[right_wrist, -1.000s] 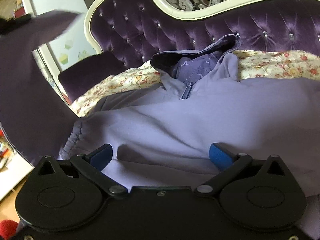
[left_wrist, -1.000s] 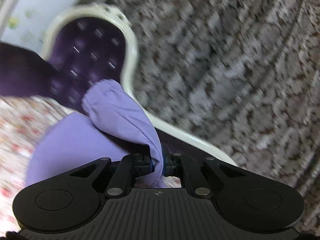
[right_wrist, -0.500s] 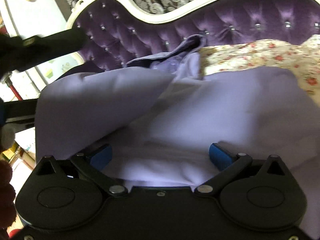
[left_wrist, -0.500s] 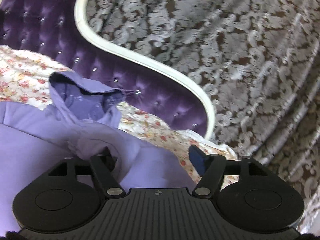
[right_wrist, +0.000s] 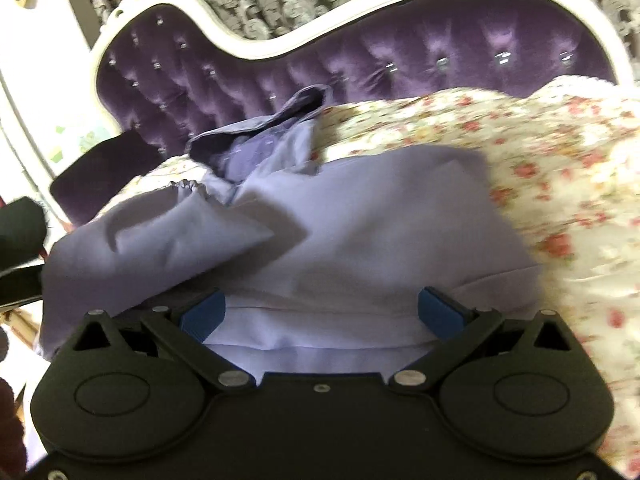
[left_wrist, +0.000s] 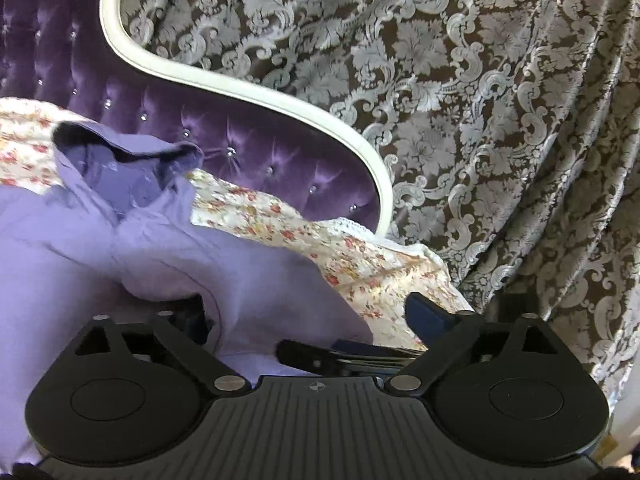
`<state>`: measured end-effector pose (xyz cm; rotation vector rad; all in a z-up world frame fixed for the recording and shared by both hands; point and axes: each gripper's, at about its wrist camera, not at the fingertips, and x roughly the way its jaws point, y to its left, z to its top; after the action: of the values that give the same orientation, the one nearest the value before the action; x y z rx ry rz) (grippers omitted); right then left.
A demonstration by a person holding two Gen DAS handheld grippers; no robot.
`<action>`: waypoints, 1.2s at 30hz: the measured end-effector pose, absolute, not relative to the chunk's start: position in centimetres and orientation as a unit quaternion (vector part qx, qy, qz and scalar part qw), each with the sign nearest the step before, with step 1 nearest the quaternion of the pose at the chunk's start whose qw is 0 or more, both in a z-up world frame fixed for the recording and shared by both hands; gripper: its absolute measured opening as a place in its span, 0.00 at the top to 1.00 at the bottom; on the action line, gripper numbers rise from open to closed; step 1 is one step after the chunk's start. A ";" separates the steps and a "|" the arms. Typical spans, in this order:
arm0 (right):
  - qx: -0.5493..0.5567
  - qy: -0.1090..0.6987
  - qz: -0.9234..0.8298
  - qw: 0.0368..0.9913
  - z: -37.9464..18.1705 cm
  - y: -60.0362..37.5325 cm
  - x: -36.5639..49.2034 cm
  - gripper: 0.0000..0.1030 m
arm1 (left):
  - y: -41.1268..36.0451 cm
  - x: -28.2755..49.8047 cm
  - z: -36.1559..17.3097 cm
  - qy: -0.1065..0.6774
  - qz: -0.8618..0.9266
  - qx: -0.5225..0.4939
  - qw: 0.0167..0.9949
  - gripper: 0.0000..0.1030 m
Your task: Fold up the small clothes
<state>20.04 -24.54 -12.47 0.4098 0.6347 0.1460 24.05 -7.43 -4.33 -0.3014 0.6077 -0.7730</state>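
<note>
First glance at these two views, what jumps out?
The lilac hooded jacket lies across the middle of the floral bedspread, hood toward the tufted purple headboard with its white frame. One sleeve is folded over its body. Both tongs stand open over the cloth, the left tongs having just opened, the right tongs gripping nothing.

Hoodie [right_wrist: 360, 220] on the bedspread [right_wrist: 560, 160] — headboard [right_wrist: 400, 60] behind it.

Two wrist views, both low over the bed

We look close along each gripper toward the purple headboard [left_wrist: 248, 152], sharing it and the lilac hooded jacket [right_wrist: 360, 232] just before it.
</note>
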 end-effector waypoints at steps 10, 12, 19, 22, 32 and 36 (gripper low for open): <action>0.209 0.308 -0.008 0.928 -12.9 -30.4 17.5 0.00 | -13.1 25.5 -6.6 0.294 -0.384 -0.146 0.863 0.00; 0.211 0.306 -0.013 0.928 -12.9 -31.0 17.5 0.00 | -13.2 25.5 -6.8 0.298 -0.384 -0.136 0.863 0.00; 0.198 0.263 -0.011 0.944 -8.8 -33.7 19.1 0.01 | -12.9 25.2 -9.3 0.322 -0.358 -0.099 0.871 0.00; 0.188 0.247 -0.001 0.951 -6.6 -33.8 20.1 0.01 | -13.0 24.3 -9.6 0.328 -0.358 -0.077 0.871 0.00; 0.135 0.271 0.059 0.951 -6.5 -29.2 21.1 0.01 | -9.4 18.5 -7.5 0.310 -0.343 -0.028 0.886 0.00; 0.096 0.275 0.083 0.953 -6.7 -25.9 21.1 0.01 | -5.8 17.0 -6.8 0.301 -0.282 -0.040 0.910 0.00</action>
<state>21.08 -25.88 -6.65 0.1943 0.5590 0.1697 17.04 -5.81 -6.81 -0.0826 0.6201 -0.5810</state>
